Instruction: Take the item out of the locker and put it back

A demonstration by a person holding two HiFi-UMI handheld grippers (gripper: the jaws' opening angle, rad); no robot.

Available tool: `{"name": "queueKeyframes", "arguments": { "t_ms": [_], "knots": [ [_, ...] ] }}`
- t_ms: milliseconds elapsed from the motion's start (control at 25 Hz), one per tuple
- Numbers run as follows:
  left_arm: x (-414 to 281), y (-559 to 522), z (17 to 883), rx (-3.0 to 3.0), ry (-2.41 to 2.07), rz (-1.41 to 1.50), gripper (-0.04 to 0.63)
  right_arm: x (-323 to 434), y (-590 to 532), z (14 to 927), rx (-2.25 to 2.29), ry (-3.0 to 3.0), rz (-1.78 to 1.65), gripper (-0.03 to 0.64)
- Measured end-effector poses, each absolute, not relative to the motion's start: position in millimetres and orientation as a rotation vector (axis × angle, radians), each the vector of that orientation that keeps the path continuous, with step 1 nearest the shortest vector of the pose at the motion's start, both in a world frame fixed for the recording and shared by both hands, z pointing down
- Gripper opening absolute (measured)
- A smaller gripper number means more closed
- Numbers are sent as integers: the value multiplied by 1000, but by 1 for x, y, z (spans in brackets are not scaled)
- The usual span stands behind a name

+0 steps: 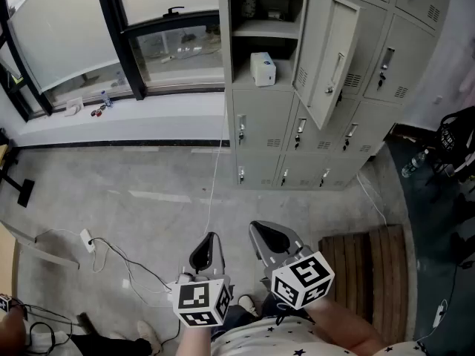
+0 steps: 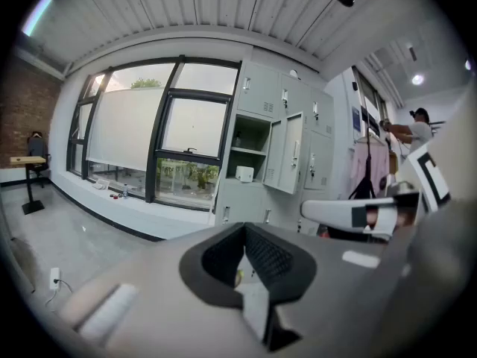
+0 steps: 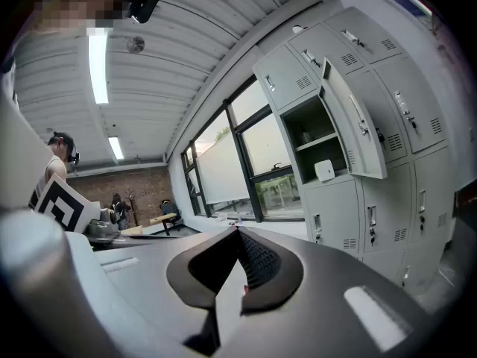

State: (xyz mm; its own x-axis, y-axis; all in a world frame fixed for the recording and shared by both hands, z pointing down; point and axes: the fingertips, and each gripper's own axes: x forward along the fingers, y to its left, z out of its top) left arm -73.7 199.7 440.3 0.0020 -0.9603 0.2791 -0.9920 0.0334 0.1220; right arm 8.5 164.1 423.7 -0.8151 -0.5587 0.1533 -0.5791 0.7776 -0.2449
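The item, a small white box (image 1: 263, 69), stands on the lower shelf of the open compartment in the grey locker block (image 1: 267, 124). That compartment's door (image 1: 332, 58) hangs open to the right. The box also shows far off in the left gripper view (image 2: 244, 173) and the right gripper view (image 3: 324, 171). Both grippers are low and close to me, well short of the locker across the floor. My left gripper (image 1: 211, 237) (image 2: 244, 228) is shut with nothing in it. Beside it, my right gripper (image 1: 256, 227) (image 3: 238, 231) is also shut and empty.
A window ledge (image 1: 93, 108) with small things runs along the left wall. A power strip with cables (image 1: 87, 239) lies on the floor at left. A slatted wooden pallet (image 1: 367, 273) sits at right, a black bag (image 1: 450, 139) and a bottle (image 1: 410, 164) beyond. A person (image 2: 417, 129) stands far off.
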Motion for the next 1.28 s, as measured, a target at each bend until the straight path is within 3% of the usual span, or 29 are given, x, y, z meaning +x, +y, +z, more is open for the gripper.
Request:
{"name": "queueKeyframes", "arguments": {
  "t_ms": [360, 1160, 1280],
  "knots": [
    [-80, 139, 462, 2046, -1922, 159, 8, 6, 114, 449, 1025, -2842, 507, -2],
    [-96, -135, 437, 2098, -1937, 167, 8, -15, -187, 416, 1188, -2798, 310, 0],
    [-101, -155, 437, 2104, -1924, 176, 8, -23, -221, 413, 1240, -2794, 309, 65]
  ]
}}
